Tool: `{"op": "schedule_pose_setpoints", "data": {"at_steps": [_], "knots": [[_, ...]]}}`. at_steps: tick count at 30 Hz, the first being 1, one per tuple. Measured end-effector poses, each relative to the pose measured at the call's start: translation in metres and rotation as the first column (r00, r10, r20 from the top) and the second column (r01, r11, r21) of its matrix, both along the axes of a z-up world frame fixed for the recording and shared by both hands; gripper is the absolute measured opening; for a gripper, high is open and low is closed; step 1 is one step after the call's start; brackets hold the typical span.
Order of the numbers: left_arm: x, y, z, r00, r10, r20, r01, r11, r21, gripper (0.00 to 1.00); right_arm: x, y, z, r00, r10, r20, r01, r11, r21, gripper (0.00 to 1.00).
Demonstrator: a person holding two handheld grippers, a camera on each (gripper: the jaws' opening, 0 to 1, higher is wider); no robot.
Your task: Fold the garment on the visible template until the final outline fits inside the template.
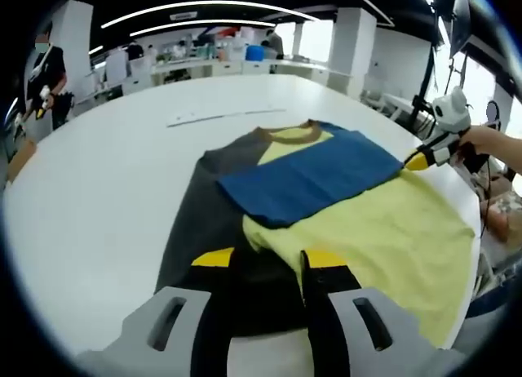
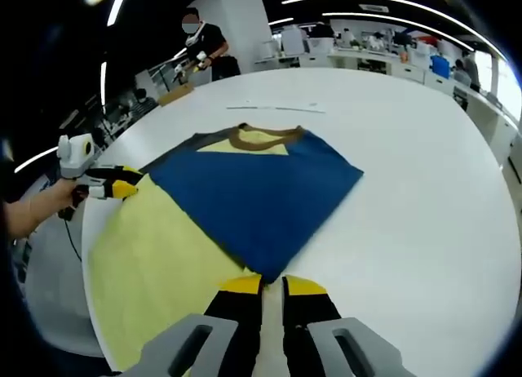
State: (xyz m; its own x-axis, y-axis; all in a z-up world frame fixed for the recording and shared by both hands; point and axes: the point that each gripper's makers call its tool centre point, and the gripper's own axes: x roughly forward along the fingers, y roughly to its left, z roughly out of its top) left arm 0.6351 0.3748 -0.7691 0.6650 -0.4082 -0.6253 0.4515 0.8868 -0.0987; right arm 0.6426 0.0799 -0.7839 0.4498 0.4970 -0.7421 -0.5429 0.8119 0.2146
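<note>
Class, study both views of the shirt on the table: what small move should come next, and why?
Probably close the left claw on the grey cloth between its open jaws. The blue sleeve already lies folded across the yellow shirt, while the grey cloth lies flat on the table, not yet folded in.

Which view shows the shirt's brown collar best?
The right gripper view: the brown collar faces the camera nearly centred, its whole curve visible. The left gripper view shows the collar smaller and farther off.
</note>
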Motion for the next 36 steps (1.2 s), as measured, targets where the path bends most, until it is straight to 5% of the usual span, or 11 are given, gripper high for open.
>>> {"op": "schedule_pose_setpoints", "data": {"at_steps": [16,23,36], "knots": [[0.005,-0.004,-0.010,0.999,0.030,-0.040,-0.031,0.999,-0.010,0.20,-0.001,0.003,-0.005,1.000,-0.004,0.028,0.006,0.997,-0.077,0.00],[0.004,0.002,-0.010,0.996,0.058,-0.061,-0.059,0.998,-0.026,0.00,0.001,-0.003,-0.005,0.998,0.031,0.057,-0.022,0.988,-0.154,0.00],[0.005,0.001,-0.010,0.998,0.043,-0.039,-0.042,0.999,0.015,0.00,0.006,-0.024,-0.005,0.997,-0.004,0.073,0.022,0.969,-0.246,0.00]]}}
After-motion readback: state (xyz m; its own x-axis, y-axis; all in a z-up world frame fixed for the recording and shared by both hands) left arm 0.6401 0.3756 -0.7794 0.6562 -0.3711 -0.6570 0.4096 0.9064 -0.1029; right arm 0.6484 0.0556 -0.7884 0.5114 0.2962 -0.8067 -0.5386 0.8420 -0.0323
